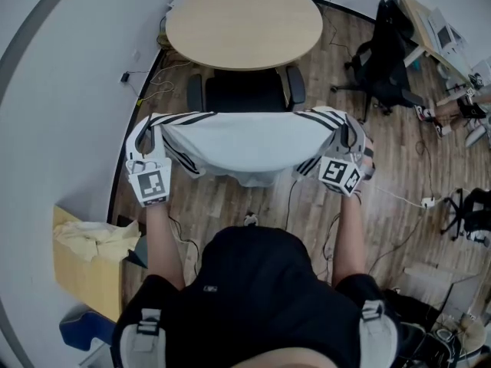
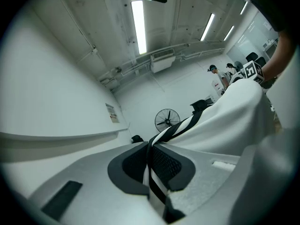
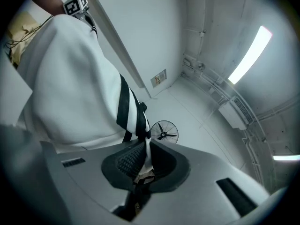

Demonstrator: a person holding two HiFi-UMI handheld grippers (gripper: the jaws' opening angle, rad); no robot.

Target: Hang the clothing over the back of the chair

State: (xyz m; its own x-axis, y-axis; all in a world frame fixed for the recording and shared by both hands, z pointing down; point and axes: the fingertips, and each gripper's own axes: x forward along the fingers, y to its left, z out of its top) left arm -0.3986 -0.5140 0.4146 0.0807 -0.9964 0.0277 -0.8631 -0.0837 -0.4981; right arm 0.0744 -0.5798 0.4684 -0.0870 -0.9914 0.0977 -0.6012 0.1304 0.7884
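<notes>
Left tool [image 2: 150, 164] and right tool [image 3: 141, 162] each pinch the white, black-striped clothing [image 1: 242, 146], stretched flat between them

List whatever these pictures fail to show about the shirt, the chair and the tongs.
Back of the chair, head view: covered by the stretched shirt.
Tips of the left tongs and right tongs, head view: wrapped in cloth.
Distant people, left gripper view: too small to detail.

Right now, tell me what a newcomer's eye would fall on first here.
A white garment with black stripes is stretched wide between the left gripper and the right gripper, each shut on a striped end. Just beyond it stands a black chair, pushed up to a round wooden table.
</notes>
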